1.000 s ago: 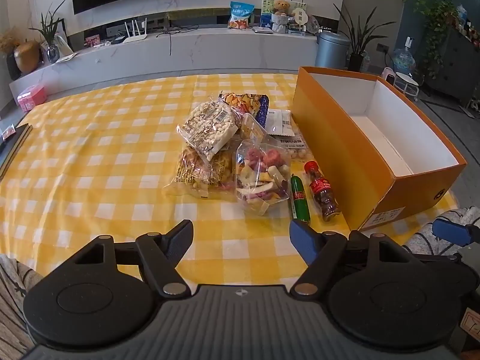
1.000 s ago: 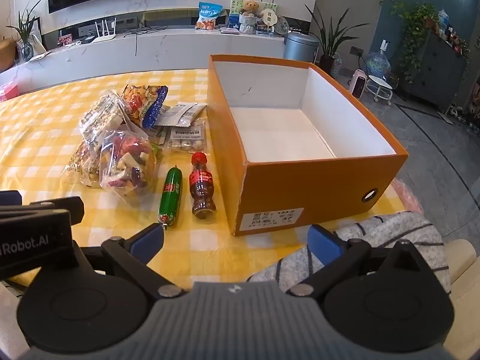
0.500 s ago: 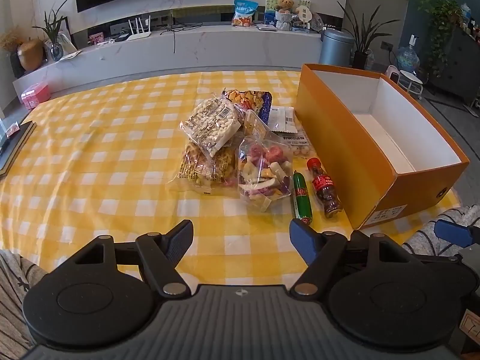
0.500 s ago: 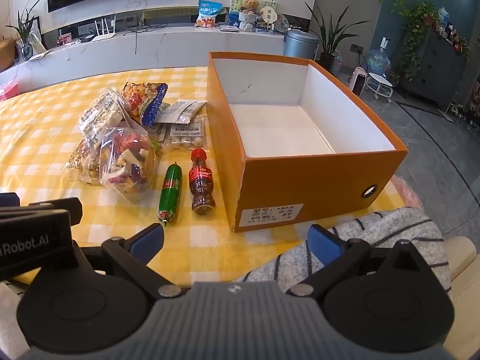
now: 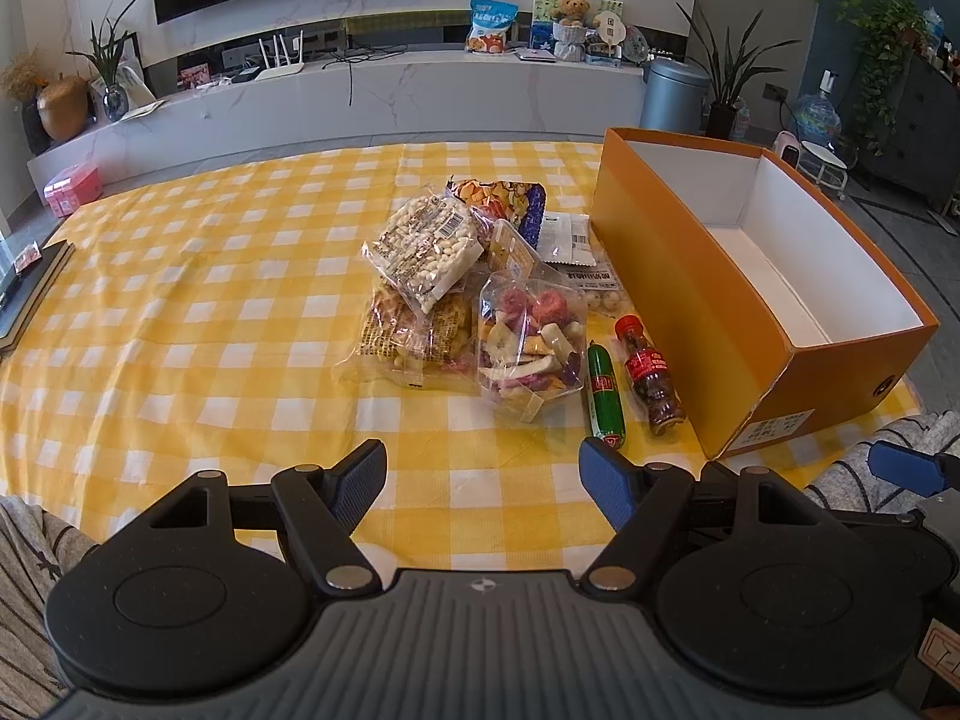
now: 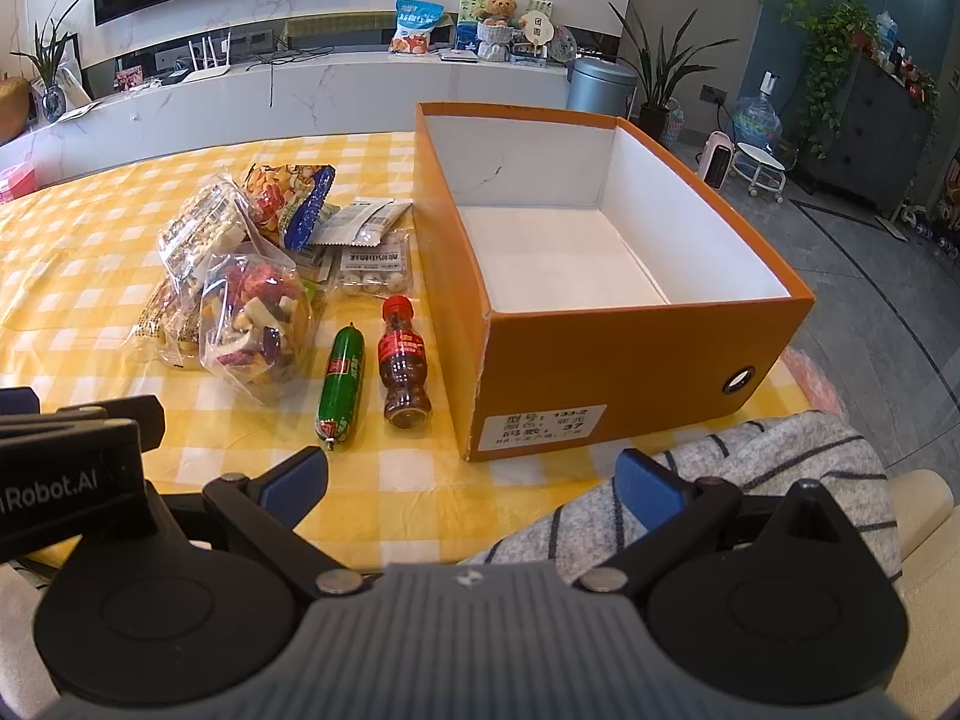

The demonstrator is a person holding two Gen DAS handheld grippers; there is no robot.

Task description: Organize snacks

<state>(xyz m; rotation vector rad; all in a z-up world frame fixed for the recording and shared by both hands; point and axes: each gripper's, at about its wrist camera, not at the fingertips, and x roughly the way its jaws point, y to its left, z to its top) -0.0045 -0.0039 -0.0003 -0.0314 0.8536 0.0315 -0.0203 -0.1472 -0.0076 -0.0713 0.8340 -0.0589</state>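
We held the left gripper (image 5: 483, 480) and right gripper (image 6: 471, 483) spread and empty at the table's near edge, since the snack packets (image 5: 474, 294) lay heaped beside the empty orange box (image 6: 630, 360), awaiting packing.

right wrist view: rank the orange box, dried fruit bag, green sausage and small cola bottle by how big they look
1. orange box, by far the largest
2. dried fruit bag
3. green sausage
4. cola bottle, shorter than the sausage but fatter, so these two are close
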